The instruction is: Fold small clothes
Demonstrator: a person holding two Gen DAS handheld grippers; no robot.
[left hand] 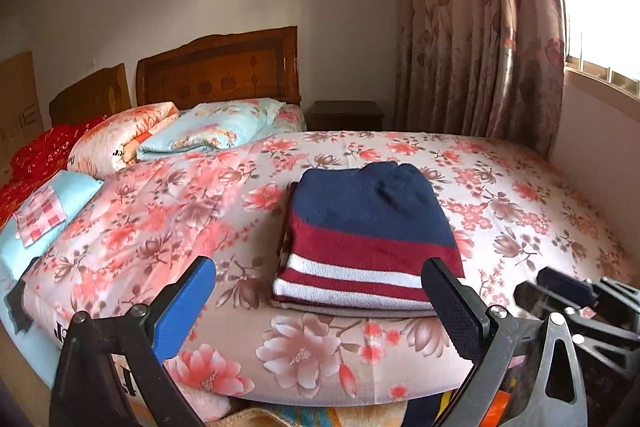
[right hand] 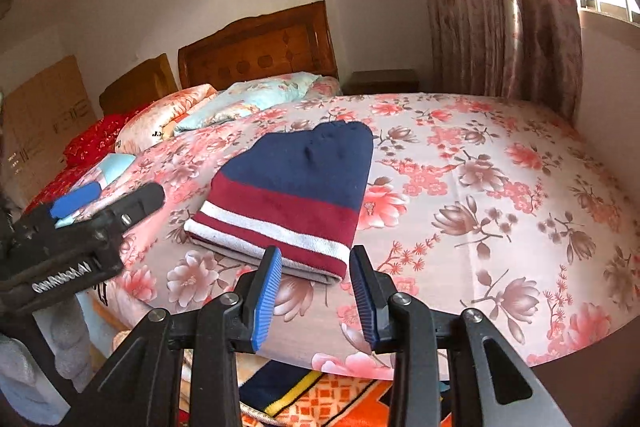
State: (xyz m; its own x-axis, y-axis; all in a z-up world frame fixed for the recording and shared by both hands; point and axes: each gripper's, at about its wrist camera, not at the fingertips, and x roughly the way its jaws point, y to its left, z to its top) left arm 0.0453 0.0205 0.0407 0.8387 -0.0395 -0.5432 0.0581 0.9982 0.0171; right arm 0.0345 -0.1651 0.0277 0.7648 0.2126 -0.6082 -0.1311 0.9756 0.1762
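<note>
So the sweater [left hand: 368, 231] is folded into a neat rectangle on the bed [left hand: 520, 195], sitting near the front edge on the floral cover. Navy on the far half, then a maroon band, then white and maroon stripes along the edge nearest the cameras. There's a thin grey layer peeking out under that striped edge, can't tell if it's part of the same piece or something else underneath.

Left gripper [left hand: 320, 301] has its jaws wide open, nothing between them. One pad is blue, the other shows its black back. It sits just in front of the striped edge, not touching it from what I can see.

Right gripper [right hand: 316, 291] is part open, both blue pads facing each other, with a gap between. The near right corner of the sweater lines up between the tips in the right wrist view, but the pads aren't pressing on it.

Further back there are folded quilts [left hand: 208, 131] by the wooden headboard [left hand: 224, 67], a red blanket [left hand: 44, 155] off to the left, and a flowered curtain [left hand: 480, 27] next to the window [left hand: 600, 7].
</note>
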